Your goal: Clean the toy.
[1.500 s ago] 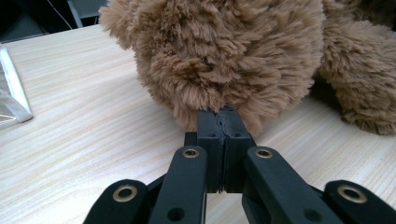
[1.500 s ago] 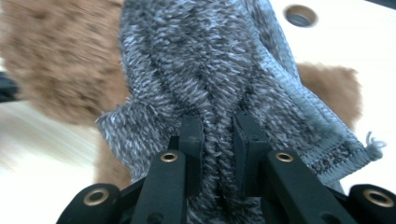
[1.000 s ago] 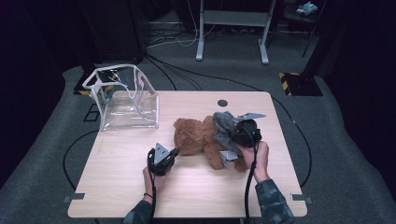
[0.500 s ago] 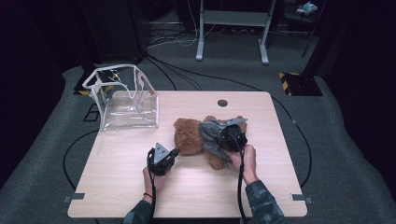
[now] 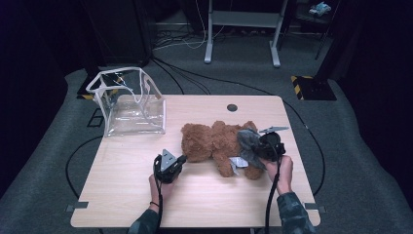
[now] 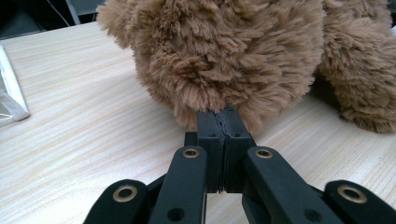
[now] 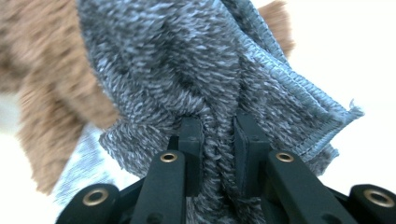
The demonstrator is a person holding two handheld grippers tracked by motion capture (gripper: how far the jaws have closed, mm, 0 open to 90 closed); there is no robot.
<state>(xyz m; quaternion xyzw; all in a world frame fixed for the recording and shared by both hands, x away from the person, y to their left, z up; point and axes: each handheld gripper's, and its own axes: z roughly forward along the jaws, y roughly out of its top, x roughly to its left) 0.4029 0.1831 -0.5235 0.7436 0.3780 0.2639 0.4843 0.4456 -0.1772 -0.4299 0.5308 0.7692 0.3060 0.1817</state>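
1. The brown teddy bear (image 5: 214, 144) lies on its side near the middle of the desk (image 5: 122, 190), head toward 9 o'clock, legs toward 3 and 5 o'clock. A grey knitted garment (image 5: 247, 146) is bunched over its lower half, with a white label showing at the cloth's lower edge.

2. The right claw (image 5: 257, 148) is clamped on a fold of that garment; in the right gripper view the knit (image 7: 196, 70) is pinched between the two black jaws and rises in pleats from them. My reading is that the cloth is being drawn along the bear's body, either on or off; which one I cannot tell.

3. The left claw (image 5: 181, 158) sits at the 7 o'clock side of the bear's head. In the left gripper view its jaws are together, tips buried in the fur (image 6: 219, 60). It looks to be nipping a tuft, probably to anchor the toy while the other hand works the cloth.

4. A clear plastic bag (image 5: 129, 105) with white trim stands open at the desk's 10 o'clock corner, well apart from the bear, likely the place for the toy or the garment.

5. Hard to make out:
   - how much fur the left claw really holds, since the pile hides the tips;
   - the bear's face;
   - whether the garment encloses the legs or only drapes over them;
   - the right gripper view is blurred at its edges.
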